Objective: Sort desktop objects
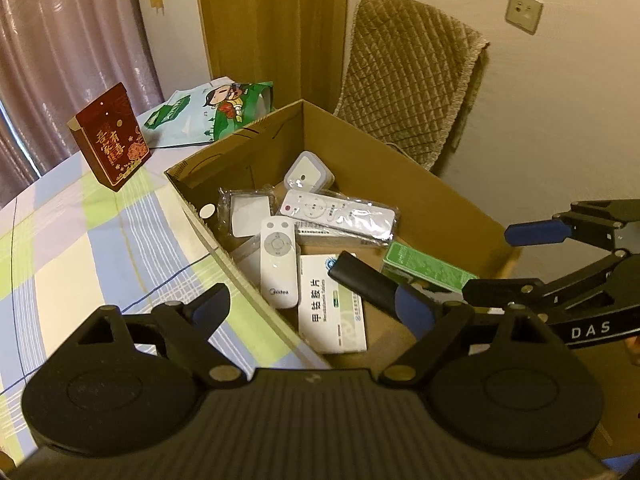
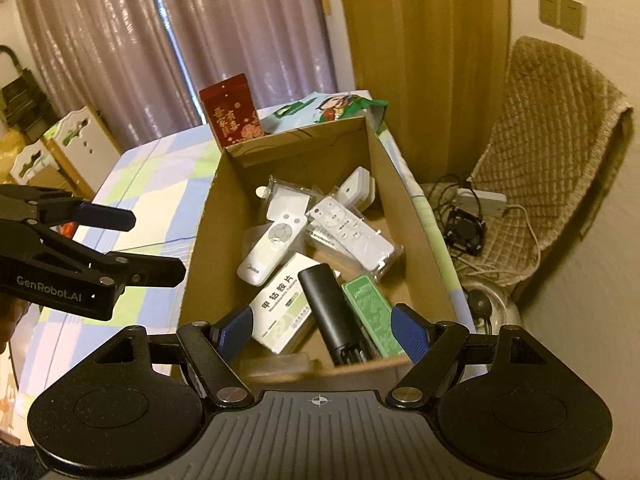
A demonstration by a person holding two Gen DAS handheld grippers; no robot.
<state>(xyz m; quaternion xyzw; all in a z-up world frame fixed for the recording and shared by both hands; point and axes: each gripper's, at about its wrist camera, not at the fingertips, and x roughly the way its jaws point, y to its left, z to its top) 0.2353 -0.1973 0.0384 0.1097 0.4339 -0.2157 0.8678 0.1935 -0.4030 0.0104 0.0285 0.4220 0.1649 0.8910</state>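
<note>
- Sitting in the cardboard box (image 2: 404,216): white remotes (image 2: 272,248), a black remote (image 2: 332,308), a white pill box (image 2: 282,304), a green box (image 2: 370,308).
- Left gripper (image 1: 316,304) and right gripper (image 2: 322,324): jaws wide apart, holding nothing.

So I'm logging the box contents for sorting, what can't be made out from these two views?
- Flat item under the black remote and long white remote in the brown cardboard box: mostly covered, both views.
- Small print on the green carton: too small.
- White plastic-wrapped square: glare from its wrap hides detail.
- Box's near wall: behind the right tool.
</note>
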